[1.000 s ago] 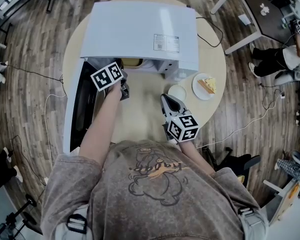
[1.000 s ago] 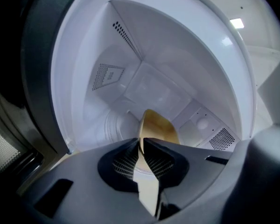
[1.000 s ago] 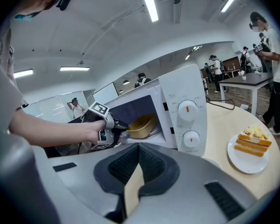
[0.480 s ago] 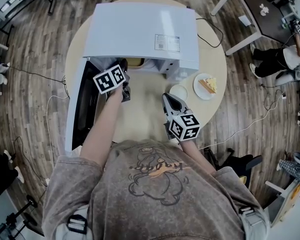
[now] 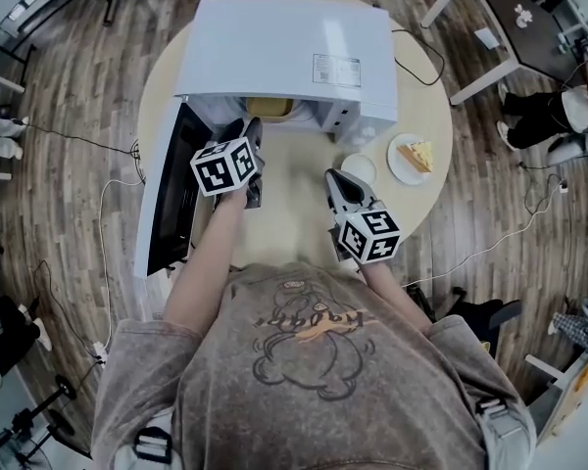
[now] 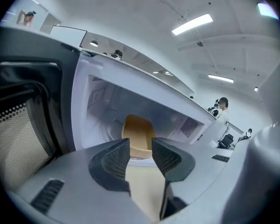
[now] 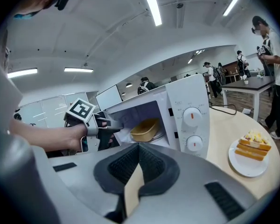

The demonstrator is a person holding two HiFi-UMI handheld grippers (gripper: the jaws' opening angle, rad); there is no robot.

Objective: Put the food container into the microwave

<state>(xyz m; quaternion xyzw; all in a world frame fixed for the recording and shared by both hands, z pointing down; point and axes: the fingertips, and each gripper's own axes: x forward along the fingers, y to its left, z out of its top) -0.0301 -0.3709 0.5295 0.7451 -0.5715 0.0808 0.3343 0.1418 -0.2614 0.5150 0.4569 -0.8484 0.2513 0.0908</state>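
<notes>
The tan food container (image 5: pixel 269 107) sits inside the open white microwave (image 5: pixel 294 52), on the turntable; in the left gripper view the container (image 6: pixel 139 133) shows straight ahead in the cavity. My left gripper (image 5: pixel 251 131) hovers just outside the microwave's mouth, open, with nothing between its jaws (image 6: pixel 141 146). My right gripper (image 5: pixel 339 180) hangs over the table in front of the microwave's control panel, shut and empty (image 7: pixel 139 149). The right gripper view shows the left gripper (image 7: pixel 113 123) beside the container (image 7: pixel 145 129).
The microwave door (image 5: pixel 171 194) stands swung open to the left. A white plate with cake (image 5: pixel 416 157) and a small white round dish (image 5: pixel 361 168) lie on the round beige table (image 5: pixel 294 218) right of the microwave. A cable runs behind it.
My left gripper has drawn back a little from the microwave's mouth toward me. The container stays inside. The right gripper has hardly moved.
</notes>
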